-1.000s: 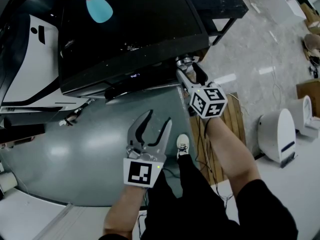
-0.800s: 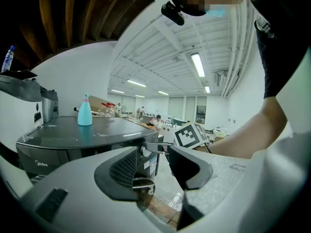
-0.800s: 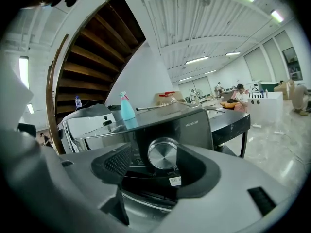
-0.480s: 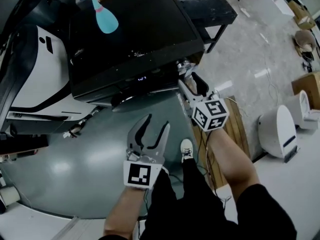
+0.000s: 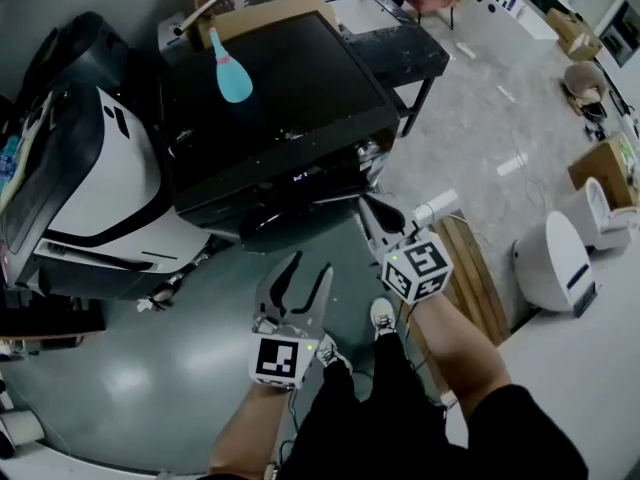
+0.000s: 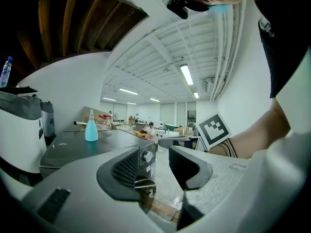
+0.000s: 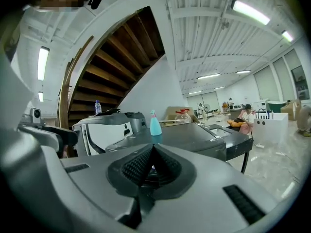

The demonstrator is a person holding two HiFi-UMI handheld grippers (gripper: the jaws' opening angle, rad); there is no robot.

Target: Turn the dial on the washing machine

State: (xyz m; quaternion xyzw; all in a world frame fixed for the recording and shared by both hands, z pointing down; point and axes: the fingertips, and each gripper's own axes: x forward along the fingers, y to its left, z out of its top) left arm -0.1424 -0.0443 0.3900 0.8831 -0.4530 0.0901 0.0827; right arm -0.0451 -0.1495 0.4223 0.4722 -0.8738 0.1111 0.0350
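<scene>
Right gripper view shows the right tool with its jaws pressed together on nothing. A second ago it sat at the front right corner of the washing machine, jaws spread about the dial. It has since backed off toward the person and snapped closed, so I judge the turn finished and the dial let go. The dial sits on the machine's front panel, ahead of the right tool's tips and well apart from them. The left tool hangs just beside the right one, jaws spread and empty. Count: two tools, one washing machine, one dial, one teal bottle on the machine's top.
</scene>
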